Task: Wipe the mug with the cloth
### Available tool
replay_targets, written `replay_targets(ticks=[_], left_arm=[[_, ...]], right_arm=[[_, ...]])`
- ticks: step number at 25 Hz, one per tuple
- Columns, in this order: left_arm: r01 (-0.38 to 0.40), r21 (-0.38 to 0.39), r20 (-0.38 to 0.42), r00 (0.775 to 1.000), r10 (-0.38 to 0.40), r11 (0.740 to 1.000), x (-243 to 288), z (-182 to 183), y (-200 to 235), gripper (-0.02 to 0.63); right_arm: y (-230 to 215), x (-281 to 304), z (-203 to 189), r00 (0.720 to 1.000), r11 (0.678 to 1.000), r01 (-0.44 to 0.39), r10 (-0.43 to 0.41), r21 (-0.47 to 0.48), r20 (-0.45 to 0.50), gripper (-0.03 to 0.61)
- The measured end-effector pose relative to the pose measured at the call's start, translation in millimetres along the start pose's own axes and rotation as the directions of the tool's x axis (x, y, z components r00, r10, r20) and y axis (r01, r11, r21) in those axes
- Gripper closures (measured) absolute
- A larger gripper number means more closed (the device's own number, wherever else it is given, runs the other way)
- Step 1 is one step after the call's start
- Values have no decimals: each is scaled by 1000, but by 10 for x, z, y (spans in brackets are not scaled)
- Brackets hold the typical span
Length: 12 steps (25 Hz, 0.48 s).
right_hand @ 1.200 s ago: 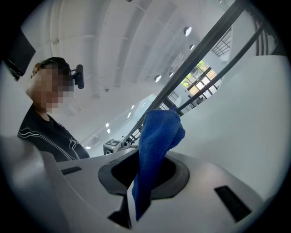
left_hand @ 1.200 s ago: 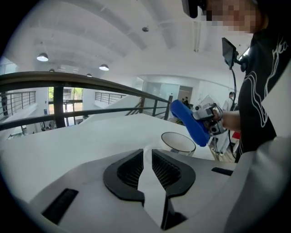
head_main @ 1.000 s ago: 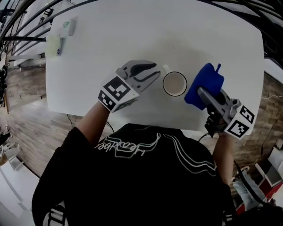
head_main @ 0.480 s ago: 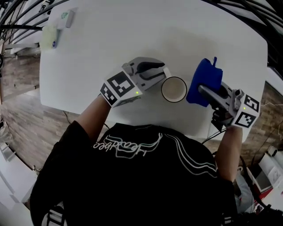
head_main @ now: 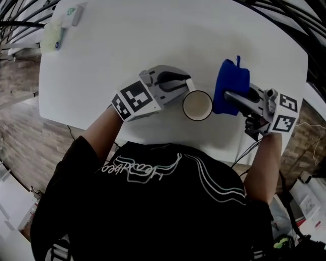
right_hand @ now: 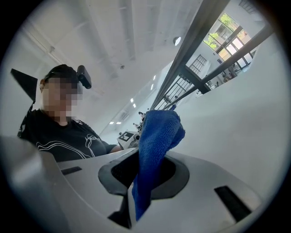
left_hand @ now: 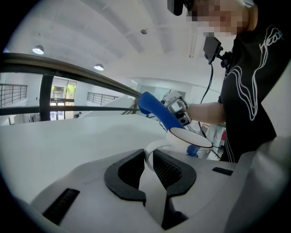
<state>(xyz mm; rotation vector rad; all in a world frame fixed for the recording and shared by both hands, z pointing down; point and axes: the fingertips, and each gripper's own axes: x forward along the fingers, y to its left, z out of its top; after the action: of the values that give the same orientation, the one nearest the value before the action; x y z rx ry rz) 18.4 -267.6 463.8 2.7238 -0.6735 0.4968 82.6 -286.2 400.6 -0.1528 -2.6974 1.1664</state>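
White table (head_main: 153, 46), seen from above. White mug with a thin dark rim (head_main: 197, 105) stands upright on it, toward the near edge and between the two tools, mouth up, pale inside. Its handle (head_main: 190, 83) points to the far left. Left gripper (head_main: 186, 83) lies low over the table, jaws aimed at the mug. In the left gripper view (left_hand: 149, 164) the jaws stand narrow with the white handle loop (left_hand: 152, 149) caught between the black ribbed pads, the mug body (left_hand: 191, 142) just beyond the tips. Right gripper (head_main: 235, 98) comes in from the mug's right. In the right gripper view (right_hand: 145, 175) its jaws are pinched on a blue terry cloth (right_hand: 155, 141), which stands up out of the jaws in a bunched fold, with a tail hanging below them. From the head view the blue cloth (head_main: 230, 85) sits close against the right side of the mug; whether it touches or is only just beside cannot be told. From the left gripper view the cloth (left_hand: 157, 111) shows behind the far rim. A pale green flat item (head_main: 52, 38) and a small white item (head_main: 71, 15) lie at the far left corner of the table, well apart from the mug. Person's black shirt with white line print (head_main: 153, 204) fills the lower part of the head view.
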Motion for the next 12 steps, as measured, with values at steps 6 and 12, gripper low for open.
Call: replay_targets(ticks=[6, 12], left_arm=[[23, 16, -1, 1000, -23, 1000, 29, 14, 21, 549], [37, 7, -11, 999, -37, 999, 47, 19, 65, 549]], right_arm=[[14, 78, -43, 994, 997, -66, 63, -28, -87, 525], [7, 247, -93, 978, 992, -125, 117, -33, -175, 525]])
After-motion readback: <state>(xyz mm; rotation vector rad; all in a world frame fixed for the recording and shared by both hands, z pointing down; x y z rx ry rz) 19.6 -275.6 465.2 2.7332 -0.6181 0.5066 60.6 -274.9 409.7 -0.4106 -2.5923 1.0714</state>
